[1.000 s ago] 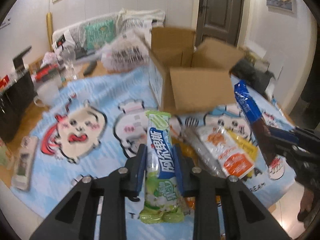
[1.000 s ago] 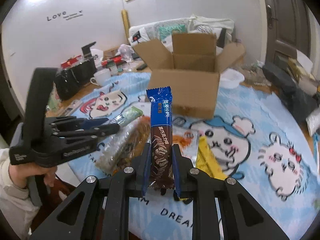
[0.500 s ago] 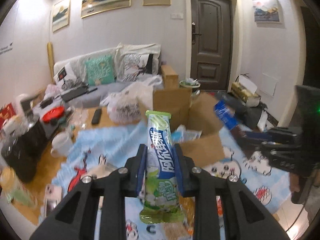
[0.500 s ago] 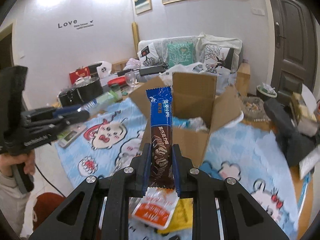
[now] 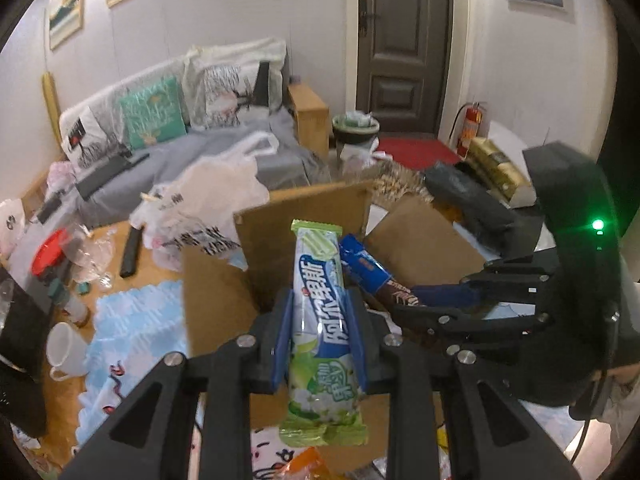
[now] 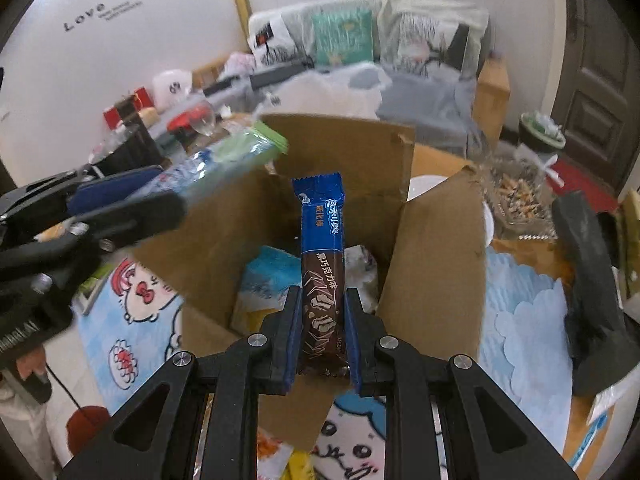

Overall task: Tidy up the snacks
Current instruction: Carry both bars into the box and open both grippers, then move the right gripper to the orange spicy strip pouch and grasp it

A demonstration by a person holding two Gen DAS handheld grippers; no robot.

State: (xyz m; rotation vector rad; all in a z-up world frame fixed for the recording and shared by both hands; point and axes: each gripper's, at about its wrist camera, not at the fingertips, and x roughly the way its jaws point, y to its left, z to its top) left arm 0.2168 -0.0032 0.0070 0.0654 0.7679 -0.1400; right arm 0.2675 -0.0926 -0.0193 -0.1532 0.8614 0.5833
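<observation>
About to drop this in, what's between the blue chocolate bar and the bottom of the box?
Right wrist view: below the blue chocolate bar, snack packets already cover the cardboard box floor.

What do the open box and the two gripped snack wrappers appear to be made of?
Box: brown corrugated cardboard, matte, with torn flap edges. Green-and-blue snack wrapper in the left gripper: glossy plastic film, crimped ends. Blue-and-brown chocolate bar wrapper in the right gripper: likely shiny plastic or foil film.
</observation>
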